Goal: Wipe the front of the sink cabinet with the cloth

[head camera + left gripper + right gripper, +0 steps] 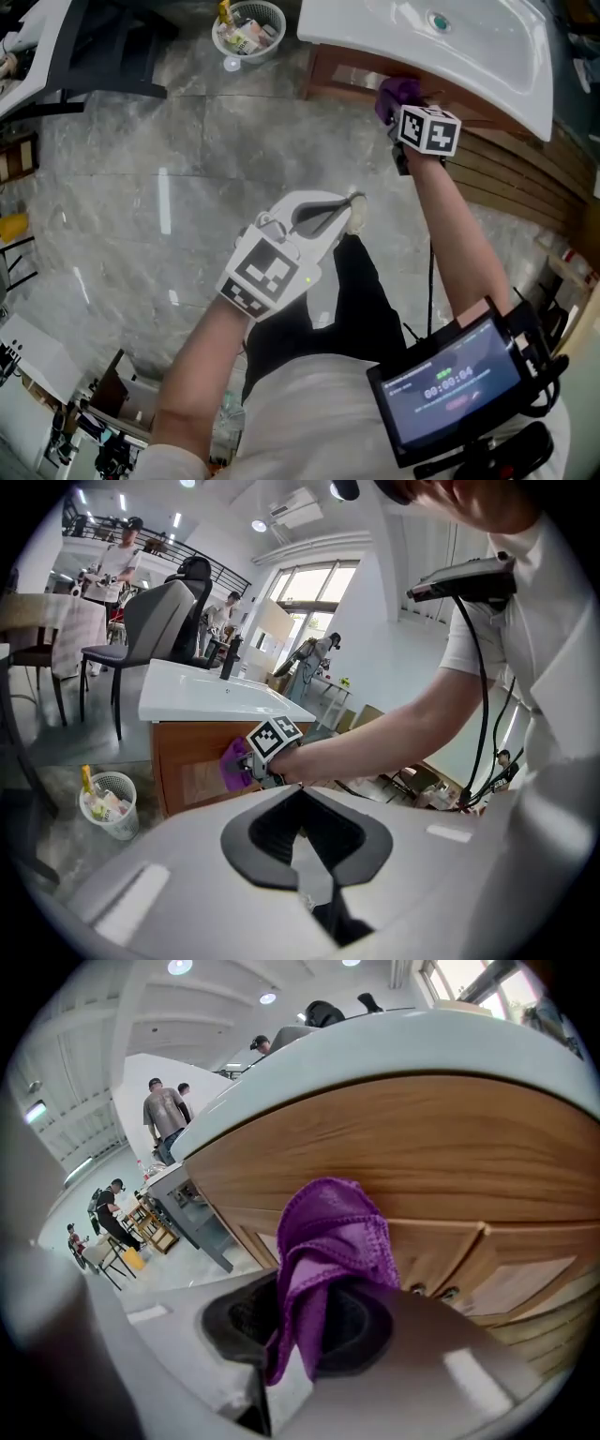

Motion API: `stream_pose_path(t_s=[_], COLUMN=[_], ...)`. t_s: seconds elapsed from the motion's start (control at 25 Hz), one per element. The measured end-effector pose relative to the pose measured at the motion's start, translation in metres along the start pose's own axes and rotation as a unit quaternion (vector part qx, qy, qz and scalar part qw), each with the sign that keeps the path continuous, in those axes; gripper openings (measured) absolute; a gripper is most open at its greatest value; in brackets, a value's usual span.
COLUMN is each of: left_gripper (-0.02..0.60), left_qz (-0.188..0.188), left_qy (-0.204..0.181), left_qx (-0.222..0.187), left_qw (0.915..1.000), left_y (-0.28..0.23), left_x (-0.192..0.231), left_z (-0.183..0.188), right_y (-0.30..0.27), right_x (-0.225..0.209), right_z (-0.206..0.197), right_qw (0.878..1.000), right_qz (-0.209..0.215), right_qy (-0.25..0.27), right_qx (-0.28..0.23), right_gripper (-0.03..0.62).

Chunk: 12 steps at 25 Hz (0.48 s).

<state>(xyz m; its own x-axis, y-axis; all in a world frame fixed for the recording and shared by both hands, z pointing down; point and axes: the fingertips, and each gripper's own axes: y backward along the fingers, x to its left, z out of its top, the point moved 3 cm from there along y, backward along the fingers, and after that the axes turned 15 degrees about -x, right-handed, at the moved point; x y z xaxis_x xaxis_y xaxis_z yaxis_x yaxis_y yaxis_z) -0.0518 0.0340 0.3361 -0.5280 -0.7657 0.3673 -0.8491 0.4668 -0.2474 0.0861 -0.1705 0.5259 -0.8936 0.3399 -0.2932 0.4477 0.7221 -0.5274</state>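
We've got the cloth (330,1241) pinched in the right gripper (305,1340). The jaws are clamped on its lower folds and the bunched end pokes out ahead. The sink cabinet (441,1157) front is dead ahead of that bunch, at the top rail just under the sink (441,42) rim. Touching or just short of it, we can't say. The rail runs sideways across the jaws with the doors below, so we'd guess the stroke goes along the wood, then down. The left gripper (352,204) is closed on nothing, back by the body and well apart from the cabinet.
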Motion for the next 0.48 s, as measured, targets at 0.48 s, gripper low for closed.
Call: stream_pose_path(t_s=[0.48], left_gripper=[0.007], left_qz=[-0.005], left_qy=[-0.01], left_qx=[0.013], left_qw=[0.9998], left_y=[0.036], left_x=[0.021], left_z=[-0.012], right_y=[-0.066], right_x=[0.101], right_z=[-0.006], right_qw=[0.997], right_qz=[0.071], right_qy=[0.03], right_qx=[0.019], right_gripper=[0.083])
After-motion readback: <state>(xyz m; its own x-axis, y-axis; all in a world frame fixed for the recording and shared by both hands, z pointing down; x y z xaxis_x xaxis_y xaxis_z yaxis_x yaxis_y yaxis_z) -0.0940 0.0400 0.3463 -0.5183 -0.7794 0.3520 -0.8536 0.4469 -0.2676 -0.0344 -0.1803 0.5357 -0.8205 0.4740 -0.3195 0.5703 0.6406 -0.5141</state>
